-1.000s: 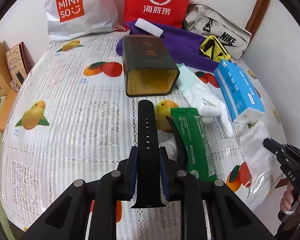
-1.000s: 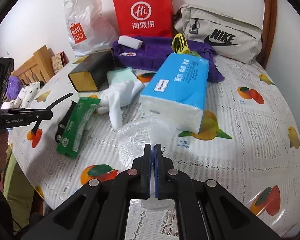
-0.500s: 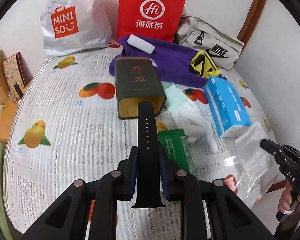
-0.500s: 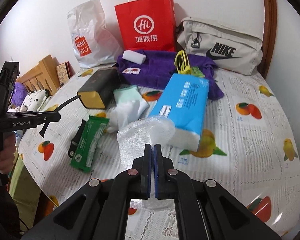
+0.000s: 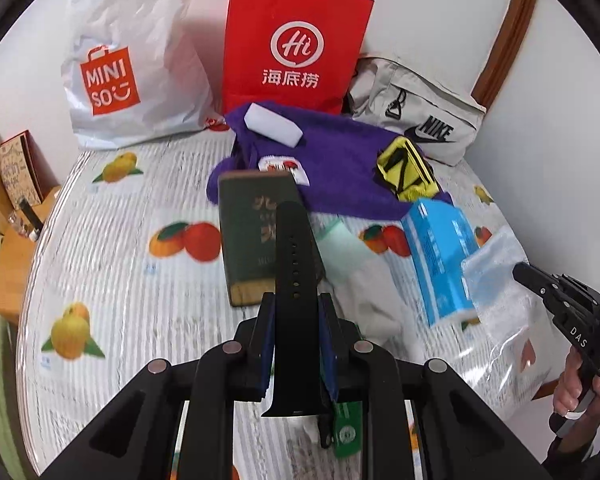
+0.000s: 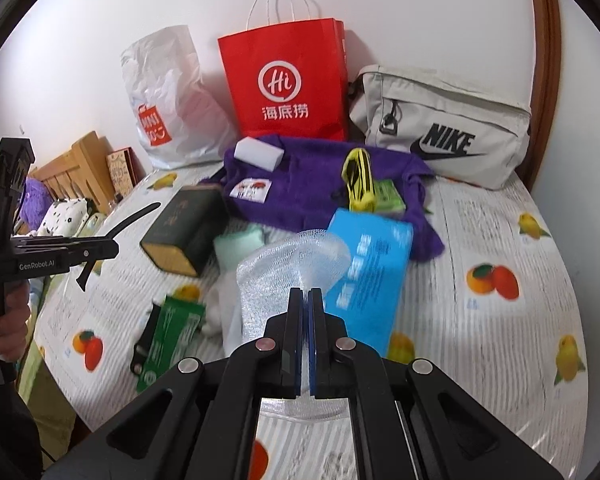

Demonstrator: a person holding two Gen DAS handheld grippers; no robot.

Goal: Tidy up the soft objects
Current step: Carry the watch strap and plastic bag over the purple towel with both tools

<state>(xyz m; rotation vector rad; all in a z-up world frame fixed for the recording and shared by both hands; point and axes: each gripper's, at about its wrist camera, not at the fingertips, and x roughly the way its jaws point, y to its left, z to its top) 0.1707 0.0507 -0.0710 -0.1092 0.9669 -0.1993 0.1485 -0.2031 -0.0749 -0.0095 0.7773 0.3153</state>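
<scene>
Two grippers are at work, one thing in each. The left gripper (image 5: 296,344), low in the middle of its own view, is clamped on a black watch strap (image 5: 294,280) that stands up between its fingers and points toward the centre of the frame; in the right view the same strap (image 6: 134,218) arcs out at the left edge. The right gripper (image 6: 307,344) has its fingers pressed together on a sheet of bubble wrap (image 6: 284,276), which lifts clear of the table (image 6: 499,360) at lower centre. One dark green tin box (image 5: 252,236) lies on its side at the centre of the left view, its open mouth facing the camera; whether anything is inside I cannot tell. Just right of it sit one white glove (image 5: 363,300) and one blue tissue pack (image 5: 439,264). A green packet (image 6: 168,340) lies at lower left of the right view. Across the top stand three bags: one white shopping bag (image 5: 128,68), one red paper bag (image 5: 296,48) and one grey sling bag (image 5: 415,116). In front of them one purple towel (image 5: 339,160) carries a white sponge (image 5: 274,124) and a yellow strap (image 5: 405,172).
</scene>
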